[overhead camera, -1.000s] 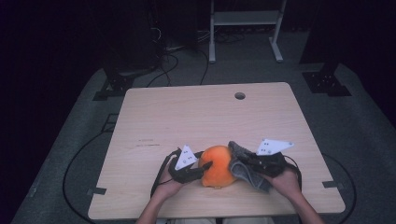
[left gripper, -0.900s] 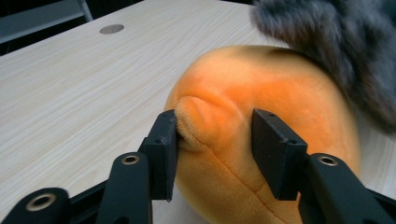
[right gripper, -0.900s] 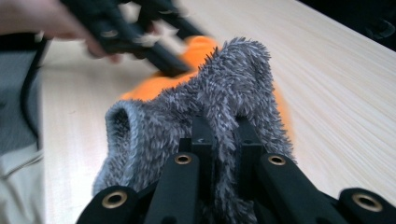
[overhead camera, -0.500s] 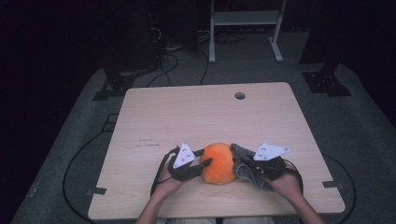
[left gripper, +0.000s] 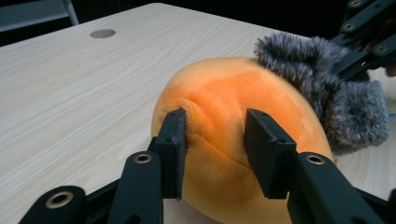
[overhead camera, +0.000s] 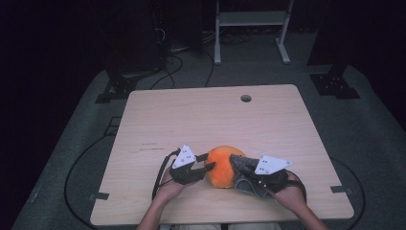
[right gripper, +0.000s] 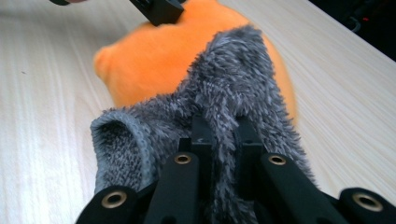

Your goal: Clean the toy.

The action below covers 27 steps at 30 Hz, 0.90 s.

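Nearest the person's edge of the wooden table [overhead camera: 268,120], two hands work on one soft thing. The left gripper [overhead camera: 207,163] pinches the orange plush toy [overhead camera: 221,167] from its left side: in the left gripper view its two black pads [left gripper: 173,140] press into the plush and raise a fold of orange fabric between them, the jaws having just closed onto it. The right gripper [overhead camera: 238,165] comes in from the other side and is clamped on a grey fuzzy sock [overhead camera: 246,179]; in the right gripper view its jaws stand close together with the grey pile squeezed between them, and the sock's ribbed open cuff [right gripper: 121,140] hangs to the left of them. The sock lies draped against the right side of the plush toy, touching it, its far end reaching up over the orange top. The toy rests on the tabletop near the front edge, about midway across. Farther off, a round cable hole [overhead camera: 246,98] sits near the table's far edge. Beyond the table, a white metal stand [overhead camera: 251,28] rises from the grey floor, with black cables [overhead camera: 186,52] beside it.
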{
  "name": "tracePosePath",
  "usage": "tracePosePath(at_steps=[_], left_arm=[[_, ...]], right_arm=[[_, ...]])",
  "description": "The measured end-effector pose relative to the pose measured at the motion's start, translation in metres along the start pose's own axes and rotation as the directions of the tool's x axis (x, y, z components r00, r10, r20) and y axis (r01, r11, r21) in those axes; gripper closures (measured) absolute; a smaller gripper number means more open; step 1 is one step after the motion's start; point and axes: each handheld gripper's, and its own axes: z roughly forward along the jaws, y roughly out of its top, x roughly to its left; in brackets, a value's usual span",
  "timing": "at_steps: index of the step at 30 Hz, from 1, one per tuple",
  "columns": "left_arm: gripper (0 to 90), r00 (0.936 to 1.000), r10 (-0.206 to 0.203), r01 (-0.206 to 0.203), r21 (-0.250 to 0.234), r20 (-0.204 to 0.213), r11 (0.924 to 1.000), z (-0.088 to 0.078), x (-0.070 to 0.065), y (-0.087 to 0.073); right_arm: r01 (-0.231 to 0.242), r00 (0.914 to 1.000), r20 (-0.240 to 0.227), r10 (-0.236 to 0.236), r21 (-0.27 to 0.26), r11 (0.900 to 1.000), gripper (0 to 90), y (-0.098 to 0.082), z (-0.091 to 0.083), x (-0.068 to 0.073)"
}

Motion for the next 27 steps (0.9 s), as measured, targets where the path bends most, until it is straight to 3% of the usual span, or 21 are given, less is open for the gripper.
tracePosePath(at_steps=[2,4,6,9,11,13,15,16,17,18,19,25,27], left_arm=[[60.0,1.0000,-0.002,0.002,0.007,-0.004,1.0000,0.000,0.000,0.000],[60.4,0.9999,-0.014,0.014,0.004,-0.002,0.9999,0.001,0.000,0.000],[60.5,0.9999,-0.013,0.013,0.007,-0.003,0.9999,0.002,-0.001,0.000],[60.5,0.9999,-0.011,0.011,0.011,-0.005,0.9999,0.002,-0.001,0.000],[60.4,1.0000,-0.006,0.006,0.019,-0.007,0.9998,0.001,0.000,-0.001],[60.4,0.9999,-0.005,0.006,0.027,-0.013,0.9996,0.001,0.000,-0.002],[60.1,0.9997,0.000,0.001,0.035,-0.025,0.9994,0.001,0.002,-0.003],[60.1,0.9997,-0.004,0.005,0.035,-0.023,0.9994,0.001,0.002,-0.003],[60.1,0.9998,-0.008,0.009,0.034,-0.019,0.9994,0.001,0.002,-0.003],[60.1,0.9998,-0.009,0.010,0.032,-0.020,0.9994,0.002,0.002,-0.003],[60.0,0.9997,-0.007,0.008,0.032,-0.023,0.9995,0.002,0.002,-0.003],[59.9,0.9992,0.012,-0.010,0.043,-0.037,0.9990,0.003,0.000,-0.004],[59.6,0.9992,0.013,-0.011,0.047,-0.037,0.9988,0.003,0.001,-0.005]], right_arm=[[0.017,0.9999,-0.003,-0.017,-0.018,1.000,81.6,0.000,-0.004,0.004],[0.058,0.9973,-0.042,-0.060,-0.041,0.997,81.6,0.005,-0.005,0.015],[0.139,0.9859,-0.088,-0.142,-0.044,0.989,81.6,0.014,0.001,0.031],[0.208,0.9697,-0.125,-0.210,-0.026,0.978,81.5,0.020,0.015,0.047],[0.238,0.9639,-0.124,-0.236,0.001,0.971,81.5,0.019,0.026,0.053],[0.232,0.9648,-0.127,-0.230,-0.002,0.973,81.5,0.018,0.026,0.052],[0.201,0.9754,-0.098,-0.198,0.023,0.979,81.5,0.009,0.017,0.040],[0.201,0.9754,-0.098,-0.198,0.023,0.979,81.5,0.009,0.017,0.040],[0.168,0.9827,-0.084,-0.165,0.033,0.985,81.5,0.003,0.011,0.030],[0.168,0.9827,-0.084,-0.165,0.033,0.985,81.5,0.003,0.011,0.030],[0.127,0.9891,-0.079,-0.124,0.027,0.992,81.5,0.000,0.005,0.024],[0.075,0.9939,-0.079,-0.077,-0.032,0.997,81.5,0.010,0.001,0.018],[0.061,0.9948,-0.081,-0.062,-0.021,0.998,81.5,0.009,0.003,0.014]])
